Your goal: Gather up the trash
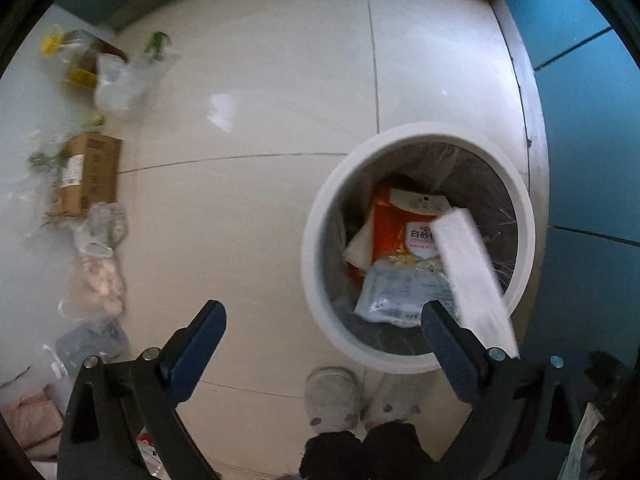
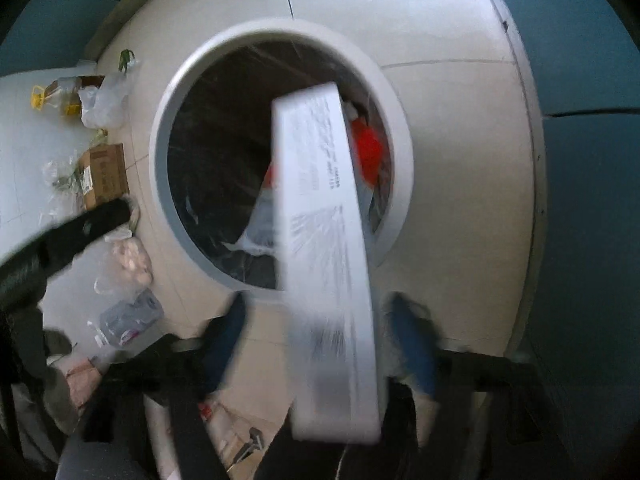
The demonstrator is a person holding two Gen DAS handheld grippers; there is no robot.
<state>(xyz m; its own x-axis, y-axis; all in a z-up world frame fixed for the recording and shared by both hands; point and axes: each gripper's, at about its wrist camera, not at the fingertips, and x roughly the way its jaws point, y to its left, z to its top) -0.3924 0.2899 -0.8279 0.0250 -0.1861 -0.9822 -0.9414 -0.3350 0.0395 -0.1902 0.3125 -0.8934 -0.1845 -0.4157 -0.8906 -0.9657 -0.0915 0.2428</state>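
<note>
White box [image 2: 324, 240], long and flat, tipping into round bin [image 2: 400, 152] between spread jaws of right gripper [image 2: 320, 344], apparently released. Left gripper [image 1: 324, 344] wide open, empty. Step: dropping. Next: fetch floor litter, e.g. brown carton [image 1: 86, 174].

Orange packet [image 1: 394, 236] white label reads "白砂", other print unreadable

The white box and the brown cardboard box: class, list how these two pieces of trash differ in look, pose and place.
1. The white box is long, slim and printed with dark text; the brown cardboard box is shorter and squatter, with a label.
2. The white box is tilted over the bin's rim; the brown one lies flat on the floor.
3. The white one is motion-blurred; the brown one looks still.

Both are rectangular packaging.
</note>
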